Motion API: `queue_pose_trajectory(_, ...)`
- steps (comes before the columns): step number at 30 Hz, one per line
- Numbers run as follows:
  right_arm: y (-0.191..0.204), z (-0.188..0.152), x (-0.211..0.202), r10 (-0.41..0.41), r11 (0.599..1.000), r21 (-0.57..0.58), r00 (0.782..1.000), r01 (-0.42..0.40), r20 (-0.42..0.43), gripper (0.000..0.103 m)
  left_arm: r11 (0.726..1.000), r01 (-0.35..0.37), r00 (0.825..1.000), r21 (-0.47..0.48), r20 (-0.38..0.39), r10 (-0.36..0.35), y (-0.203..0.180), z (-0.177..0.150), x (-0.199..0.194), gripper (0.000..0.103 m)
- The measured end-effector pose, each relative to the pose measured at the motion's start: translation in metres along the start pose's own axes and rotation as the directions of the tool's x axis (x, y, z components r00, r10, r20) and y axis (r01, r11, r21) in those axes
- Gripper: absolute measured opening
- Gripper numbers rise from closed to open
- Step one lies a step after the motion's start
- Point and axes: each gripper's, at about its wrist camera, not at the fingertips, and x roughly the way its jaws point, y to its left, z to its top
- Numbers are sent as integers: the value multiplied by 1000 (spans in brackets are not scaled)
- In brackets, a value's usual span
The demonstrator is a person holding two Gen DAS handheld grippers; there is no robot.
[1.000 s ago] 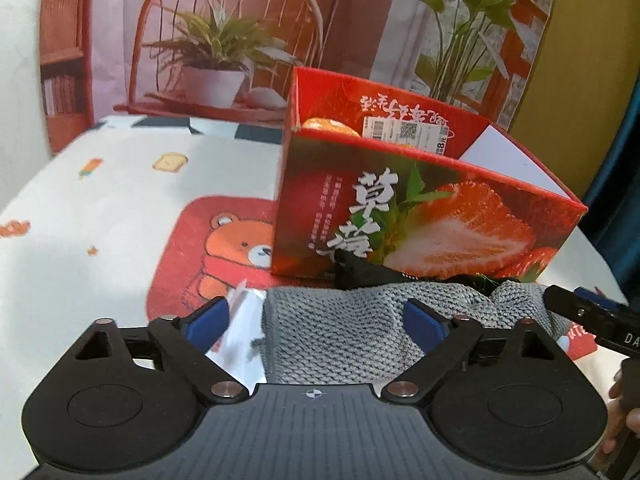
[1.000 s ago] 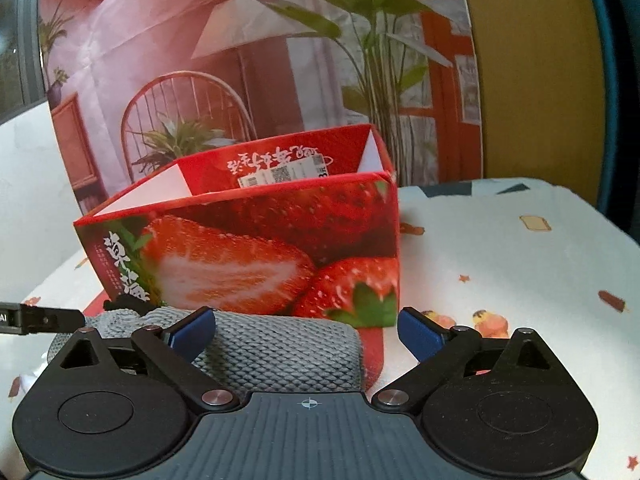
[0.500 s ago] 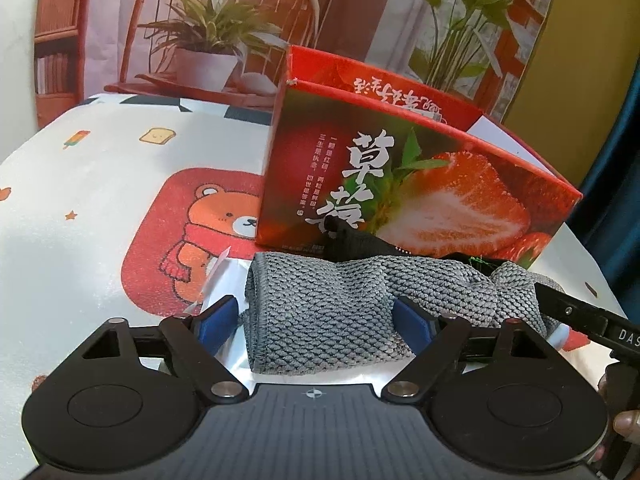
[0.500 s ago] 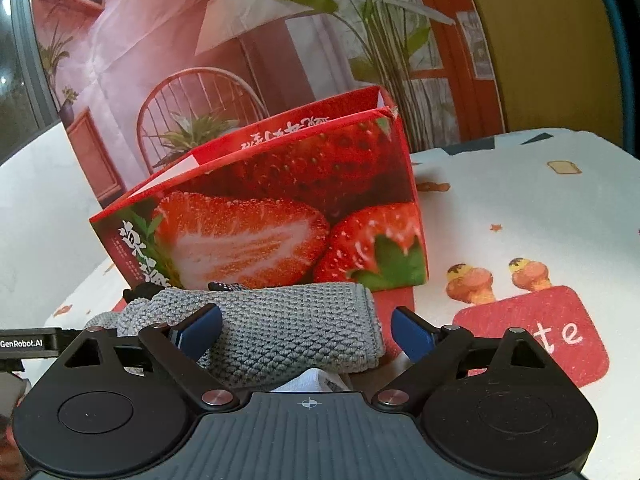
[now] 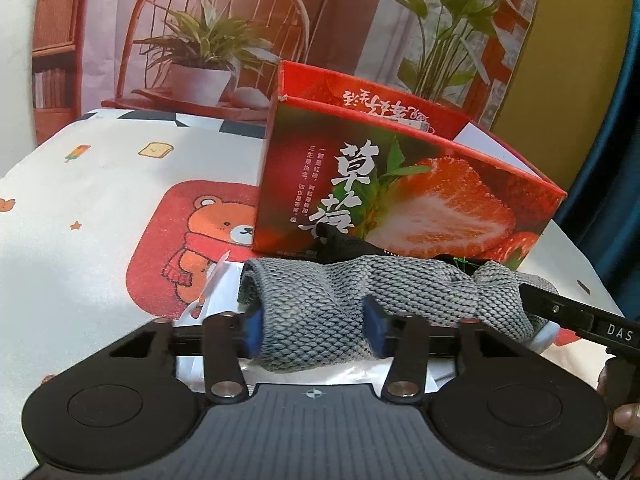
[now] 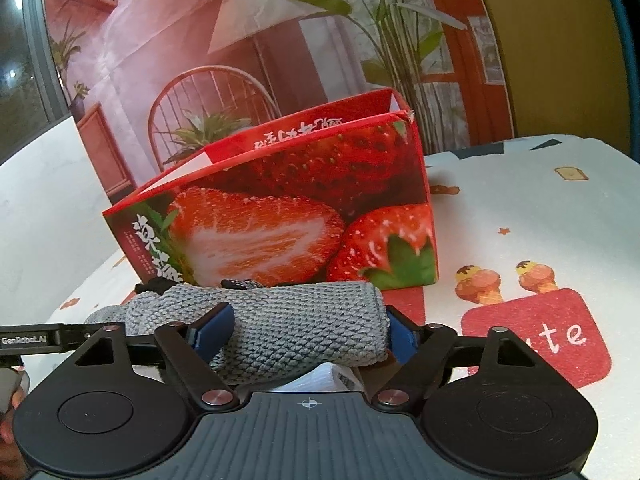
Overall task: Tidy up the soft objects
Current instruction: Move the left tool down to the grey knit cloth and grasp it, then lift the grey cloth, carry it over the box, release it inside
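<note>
Grey knit cloth lay crosswise before strawberry box; left gripper and right gripper closing on opposite ends.

You have a grey knitted cloth lying lengthwise on the patterned tablecloth, directly in front of a red strawberry-printed box. The cloth has a coarse, scale-like weave and is folded into a thick, soft roll; its middle is bunched and pinched inward, and its far end is rounded and plump. A dark black piece of fabric pokes out behind it, against the foot of the box. The box stands upright with its top open, showing a halved strawberry, whole strawberries and white Chinese lettering on its near face.
</note>
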Motion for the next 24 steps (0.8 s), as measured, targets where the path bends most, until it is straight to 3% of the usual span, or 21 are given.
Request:
queue_pose_trajectory(8, 4, 3, -14, 7, 1000, 20, 1000, -7, 2, 55, 999, -35, 997, 2, 68, 35, -2, 2, -24, 40)
queue_pose_trajectory(15, 2, 10, -37, 2, 998, 56, 997, -6, 73, 25, 999, -33, 990, 41, 136, 27, -11, 4, -45, 33)
queue_pose_trajectory(24, 20, 16, -57, -5, 1000, -15, 991, 7, 137, 16, 999, -5, 990, 31, 139, 1, -11, 2, -49, 27)
